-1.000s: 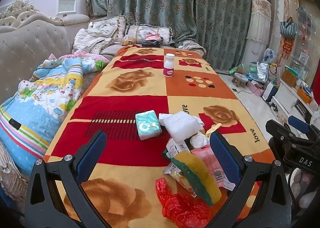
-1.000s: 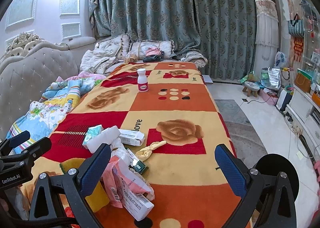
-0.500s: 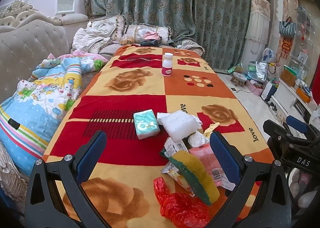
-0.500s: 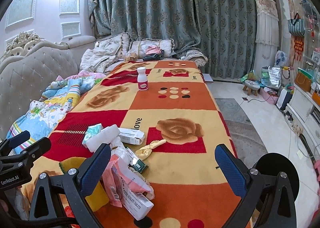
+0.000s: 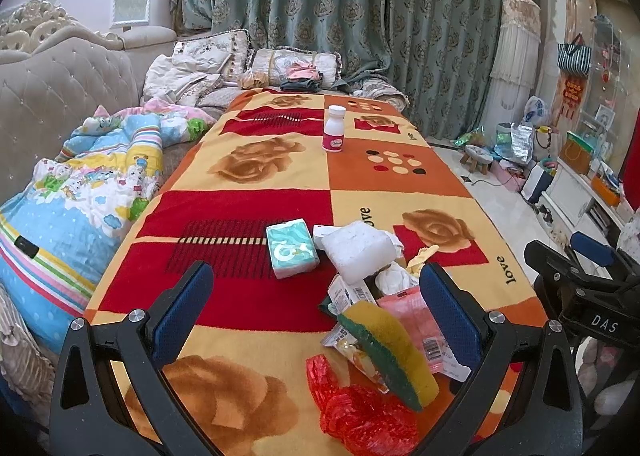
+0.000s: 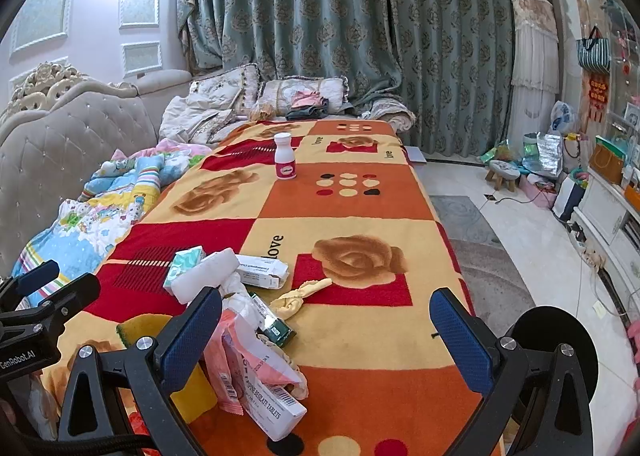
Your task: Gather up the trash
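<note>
A heap of trash lies on the near end of the patterned table cloth [image 5: 248, 191]: a teal tissue pack [image 5: 291, 248], a white foam block [image 5: 356, 252], a yellow-green sponge [image 5: 390, 352], a pink packet [image 5: 416, 330], a red plastic bag [image 5: 360, 412], a white tablet box [image 6: 268, 404] and a long white box [image 6: 262, 270]. My left gripper [image 5: 316, 316] hangs open above the near edge, the heap lying mostly toward its right finger. My right gripper [image 6: 326, 336] is open too, with the heap at its left finger. Neither holds anything.
A white pill bottle [image 5: 334, 134] with a pink label stands upright far up the table. A grey sofa with a colourful quilt [image 5: 88, 191] runs along the left. Tiled floor, a rug [image 6: 472, 223] and clutter lie to the right. A black round object [image 6: 554, 336] sits right of my right gripper.
The left wrist view has shifted slightly, the trash now a little lower and left in frame. The right gripper has barely moved. Both grippers stay open.
</note>
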`<state>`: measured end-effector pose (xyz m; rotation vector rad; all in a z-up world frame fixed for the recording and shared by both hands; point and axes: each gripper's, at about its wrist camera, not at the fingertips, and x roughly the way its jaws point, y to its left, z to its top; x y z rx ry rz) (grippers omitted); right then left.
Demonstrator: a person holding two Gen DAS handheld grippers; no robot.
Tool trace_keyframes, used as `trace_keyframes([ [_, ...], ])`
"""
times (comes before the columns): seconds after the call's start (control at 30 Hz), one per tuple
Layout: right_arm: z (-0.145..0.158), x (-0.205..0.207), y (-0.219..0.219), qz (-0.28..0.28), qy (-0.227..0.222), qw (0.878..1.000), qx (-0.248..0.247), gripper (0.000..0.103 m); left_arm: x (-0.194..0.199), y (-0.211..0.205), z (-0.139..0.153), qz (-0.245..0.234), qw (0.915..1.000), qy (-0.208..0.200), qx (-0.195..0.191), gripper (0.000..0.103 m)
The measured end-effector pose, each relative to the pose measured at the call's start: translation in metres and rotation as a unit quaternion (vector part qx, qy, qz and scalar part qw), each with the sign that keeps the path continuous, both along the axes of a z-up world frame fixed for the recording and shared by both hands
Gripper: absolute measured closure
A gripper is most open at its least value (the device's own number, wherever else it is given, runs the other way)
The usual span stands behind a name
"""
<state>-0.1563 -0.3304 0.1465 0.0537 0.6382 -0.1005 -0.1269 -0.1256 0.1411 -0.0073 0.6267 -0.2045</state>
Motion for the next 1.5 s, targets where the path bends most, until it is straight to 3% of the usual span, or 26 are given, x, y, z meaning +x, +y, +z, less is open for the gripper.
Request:
trace_keyframes([
  [0.8,-0.005,0.005,-0.003,-0.002,0.010,1.000,0.001,0.000,0.002,0.004,0.003,0.000,1.0000,0.001,-0.001,0.001],
  [1.07,-0.011,0.007,-0.007,-0.001,0.020,1.000,0.001,0.000,-0.013,-0.010,-0.008,0.002,0.9999,0.009,-0.007,0.001],
  [1.5,-0.015,0.008,-0.007,-0.002,0.028,1.000,0.001,0.000,-0.021,-0.008,-0.002,0.002,0.9999,0.013,-0.008,0.001],
])
